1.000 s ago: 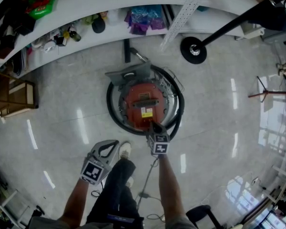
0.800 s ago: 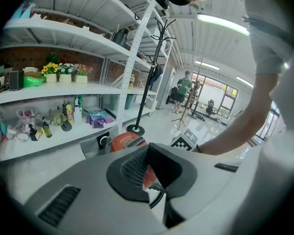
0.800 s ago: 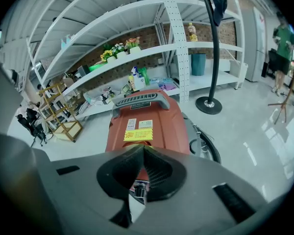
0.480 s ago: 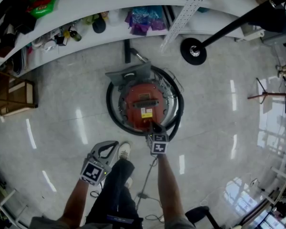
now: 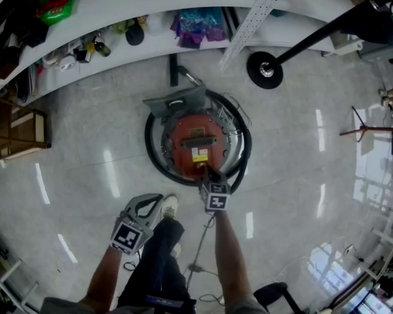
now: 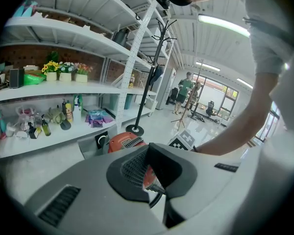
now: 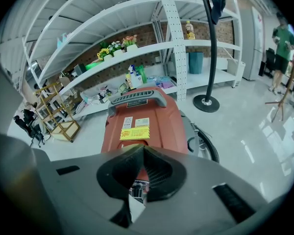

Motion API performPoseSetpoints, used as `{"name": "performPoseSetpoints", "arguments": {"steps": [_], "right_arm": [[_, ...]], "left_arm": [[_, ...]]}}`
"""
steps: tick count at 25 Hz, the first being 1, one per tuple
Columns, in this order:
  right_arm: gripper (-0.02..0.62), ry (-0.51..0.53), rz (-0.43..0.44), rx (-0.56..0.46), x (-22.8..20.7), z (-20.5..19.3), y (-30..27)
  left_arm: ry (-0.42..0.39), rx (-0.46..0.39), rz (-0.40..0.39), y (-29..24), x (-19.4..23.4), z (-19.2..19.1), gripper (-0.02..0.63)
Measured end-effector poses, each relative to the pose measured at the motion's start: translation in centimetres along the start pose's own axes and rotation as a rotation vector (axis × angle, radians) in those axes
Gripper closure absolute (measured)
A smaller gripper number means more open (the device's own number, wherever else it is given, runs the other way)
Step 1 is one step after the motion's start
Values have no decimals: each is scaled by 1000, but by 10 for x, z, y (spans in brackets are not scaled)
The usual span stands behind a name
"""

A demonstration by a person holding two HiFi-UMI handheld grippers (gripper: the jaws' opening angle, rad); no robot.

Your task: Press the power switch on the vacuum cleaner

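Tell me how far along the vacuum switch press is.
Done: the right claw, jaws shut, is lined up over the near end of the red vacuum cleaner. In hand: its tip sits right at the casing, but actual contact with a switch can't be confirmed. Left: the press itself, judging by that uncertainty. The left claw, also shut, hangs idle beside the person's leg.

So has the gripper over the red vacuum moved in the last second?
No. The right gripper sits at the same near edge of the vacuum cleaner as before.
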State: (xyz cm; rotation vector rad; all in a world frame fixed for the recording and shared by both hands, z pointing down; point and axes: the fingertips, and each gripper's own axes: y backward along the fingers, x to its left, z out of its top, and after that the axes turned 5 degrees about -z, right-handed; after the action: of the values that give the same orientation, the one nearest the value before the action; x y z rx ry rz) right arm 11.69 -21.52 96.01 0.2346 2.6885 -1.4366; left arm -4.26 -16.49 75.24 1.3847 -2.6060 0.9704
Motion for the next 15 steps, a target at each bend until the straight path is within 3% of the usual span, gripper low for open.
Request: {"name": "performPoseSetpoints", "arguments": {"steps": [8, 15], "right_arm": [[583, -33, 15, 28, 0, -8, -2], [583, -79, 41, -40, 3, 5, 18]], "left_arm": [[-18, -3, 9, 5, 0, 5, 598], [-35, -23, 2, 9, -10, 20, 598]]}}
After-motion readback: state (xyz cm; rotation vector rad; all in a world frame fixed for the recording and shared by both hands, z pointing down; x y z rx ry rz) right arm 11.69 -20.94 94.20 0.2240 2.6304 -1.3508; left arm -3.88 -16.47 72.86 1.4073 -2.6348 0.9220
